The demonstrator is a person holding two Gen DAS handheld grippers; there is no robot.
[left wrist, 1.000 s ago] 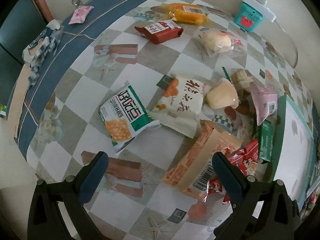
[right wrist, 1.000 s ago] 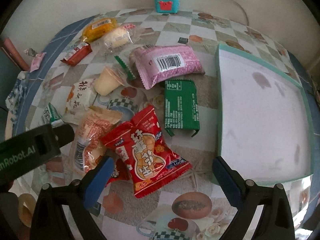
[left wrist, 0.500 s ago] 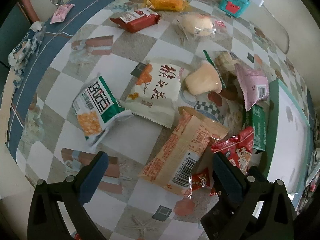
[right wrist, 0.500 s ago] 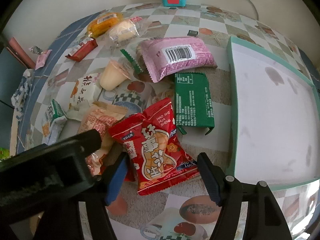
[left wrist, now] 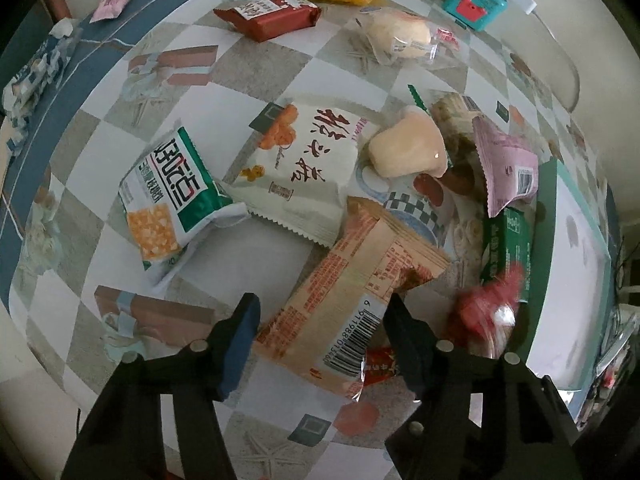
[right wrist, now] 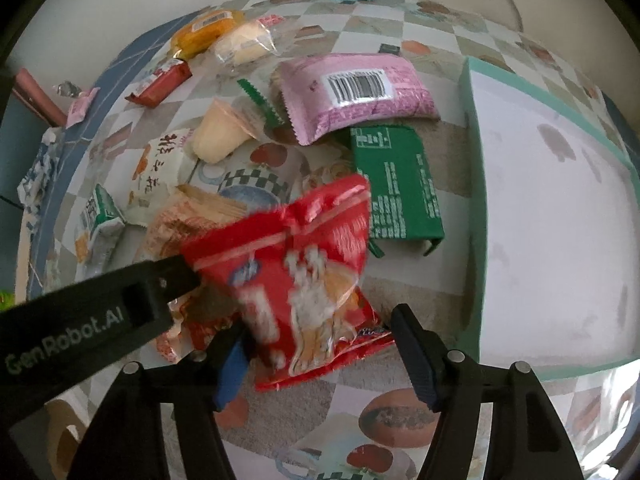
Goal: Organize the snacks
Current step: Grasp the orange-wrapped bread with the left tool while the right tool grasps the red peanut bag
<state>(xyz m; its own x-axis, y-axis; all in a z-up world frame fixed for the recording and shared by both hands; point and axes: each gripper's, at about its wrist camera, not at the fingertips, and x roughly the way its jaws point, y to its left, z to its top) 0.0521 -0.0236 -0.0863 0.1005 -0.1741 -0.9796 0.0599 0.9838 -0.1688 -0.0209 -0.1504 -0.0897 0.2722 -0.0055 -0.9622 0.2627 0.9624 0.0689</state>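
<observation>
1. The left tool (left wrist: 320,320) closes its jaws around a peach-coloured plastic snack packet (left wrist: 352,300) lying on the checked tabletop (left wrist: 280,60)
2. The right tool (right wrist: 316,344) closes on a blurred red foil snack bag (right wrist: 304,272) beside the teal-rimmed white tray (right wrist: 560,220)

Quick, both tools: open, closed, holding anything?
Left tool: closing around the orange barcode packet; grip cannot be told.
Right tool: closing on the red peanut bag, which looks lifted and blurred.
</observation>
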